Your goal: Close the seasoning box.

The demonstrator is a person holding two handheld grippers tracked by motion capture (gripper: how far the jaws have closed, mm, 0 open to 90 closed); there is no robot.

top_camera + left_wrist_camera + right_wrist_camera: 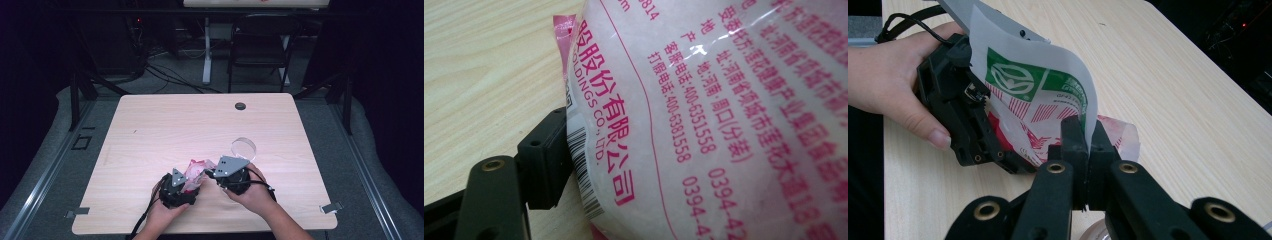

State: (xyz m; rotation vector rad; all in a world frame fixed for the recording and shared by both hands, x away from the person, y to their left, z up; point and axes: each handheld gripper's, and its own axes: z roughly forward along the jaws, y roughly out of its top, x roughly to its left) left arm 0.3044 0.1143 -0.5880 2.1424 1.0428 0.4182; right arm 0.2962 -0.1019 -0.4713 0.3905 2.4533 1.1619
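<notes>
Evidently the right gripper [1088, 145] pinches the white top edge of the printed plastic bag [1043, 107] to steady it above the wooden table [150, 130], while the left gripper [181, 192] clamps its bulging body wide, ready for tearing.

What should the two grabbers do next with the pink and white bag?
Probably pull gently apart to tear it open. The right gripper is shut on the bag's top edge, the left gripper clasps its body, and a clear round container waits beside them.
</notes>
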